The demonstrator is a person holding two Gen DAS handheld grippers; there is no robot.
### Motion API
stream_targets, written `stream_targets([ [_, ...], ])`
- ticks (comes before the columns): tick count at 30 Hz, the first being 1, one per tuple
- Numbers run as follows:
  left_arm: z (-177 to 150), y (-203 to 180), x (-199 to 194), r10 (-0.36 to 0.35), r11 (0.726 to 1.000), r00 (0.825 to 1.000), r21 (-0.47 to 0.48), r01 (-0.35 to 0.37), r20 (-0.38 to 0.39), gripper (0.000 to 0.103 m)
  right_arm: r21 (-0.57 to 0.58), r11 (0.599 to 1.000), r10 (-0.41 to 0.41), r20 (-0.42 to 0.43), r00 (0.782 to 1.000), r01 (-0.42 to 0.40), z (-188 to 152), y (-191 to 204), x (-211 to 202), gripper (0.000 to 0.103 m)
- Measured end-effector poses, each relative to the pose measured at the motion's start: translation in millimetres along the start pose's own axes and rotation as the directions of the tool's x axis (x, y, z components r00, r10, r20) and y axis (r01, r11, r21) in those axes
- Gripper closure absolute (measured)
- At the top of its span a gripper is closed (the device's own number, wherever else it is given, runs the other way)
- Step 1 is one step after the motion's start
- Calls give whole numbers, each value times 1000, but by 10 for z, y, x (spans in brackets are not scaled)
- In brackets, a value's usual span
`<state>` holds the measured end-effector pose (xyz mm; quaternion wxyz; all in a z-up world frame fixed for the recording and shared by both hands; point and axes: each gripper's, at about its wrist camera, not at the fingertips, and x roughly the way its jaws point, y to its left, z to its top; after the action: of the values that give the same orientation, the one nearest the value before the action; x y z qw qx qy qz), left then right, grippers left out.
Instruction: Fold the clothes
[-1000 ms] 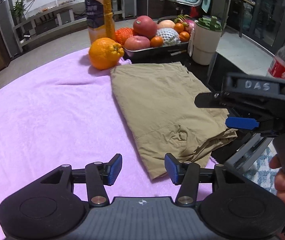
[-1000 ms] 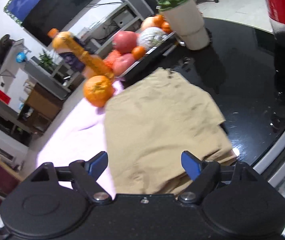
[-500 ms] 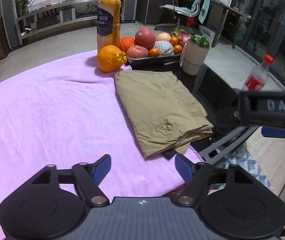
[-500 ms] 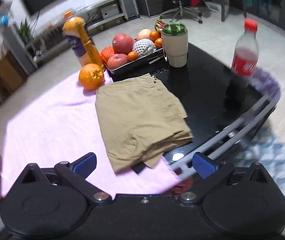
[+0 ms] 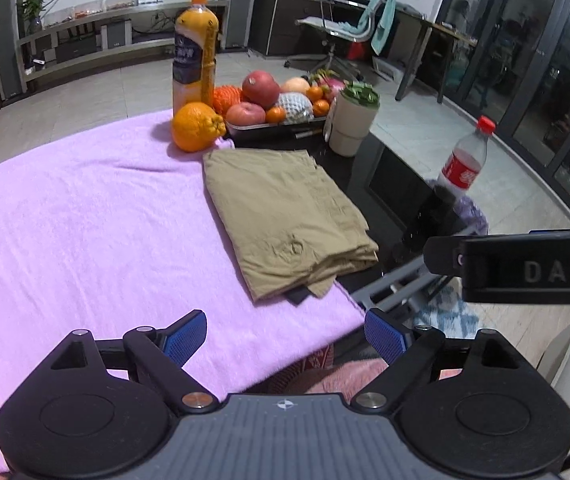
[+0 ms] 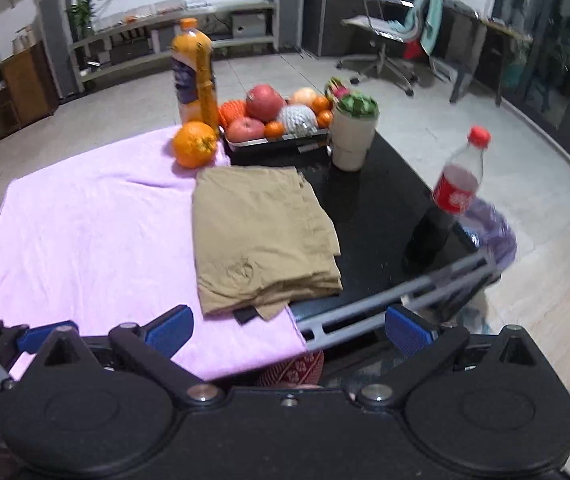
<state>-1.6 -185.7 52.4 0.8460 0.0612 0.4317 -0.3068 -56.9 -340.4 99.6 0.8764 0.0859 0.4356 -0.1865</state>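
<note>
Both grippers have drawn back from the garment since the earlier frames, and their fingers have spread wider; the garment itself lies as before.

Left wrist view:
- Left gripper (image 5: 285,336): blue-padded fingers (image 5: 184,338) wide apart, holding nothing, hanging over the near edge of the pink cloth (image 5: 85,224).
- Garment (image 5: 285,216): tan, folded into a thick rectangle, flat on the table, well ahead of the fingers and slightly right of the gap between them. Its left part rests on the pink cloth, its right part on the black tabletop (image 5: 397,192). A dark scrap shows under its near corner.
- Right gripper (image 5: 525,268): seen side-on at the right edge, marked "DAS", apart from the garment; its fingers do not show in this view.
- Beyond the garment: orange (image 5: 197,126), juice bottle (image 5: 195,64), fruit tray (image 5: 277,126), cream cup (image 5: 353,124). Cola bottle (image 5: 465,160) stands to the right.

Right wrist view:
- Right gripper (image 6: 289,330): fingers (image 6: 407,330) wide apart, holding nothing, over the table's near edge.
- Garment (image 6: 261,236): ahead of the fingers, in line with the gap, clear of both pads.
- Left gripper (image 6: 17,340): only a blue-tipped part shows at the lower left, over the pink cloth (image 6: 85,232).
- Orange (image 6: 194,150), juice bottle (image 6: 193,76), fruit tray (image 6: 277,140), cup (image 6: 353,136) and cola bottle (image 6: 459,176) stand behind and right of the garment.
</note>
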Motion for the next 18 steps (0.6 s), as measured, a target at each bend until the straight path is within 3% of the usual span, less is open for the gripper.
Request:
stream_targets([
  [18, -13, -16, 74, 19, 1000, 1000, -13, -19, -13, 15, 0, 1000, 23, -48, 999, -23, -181, -35, 143, 0],
])
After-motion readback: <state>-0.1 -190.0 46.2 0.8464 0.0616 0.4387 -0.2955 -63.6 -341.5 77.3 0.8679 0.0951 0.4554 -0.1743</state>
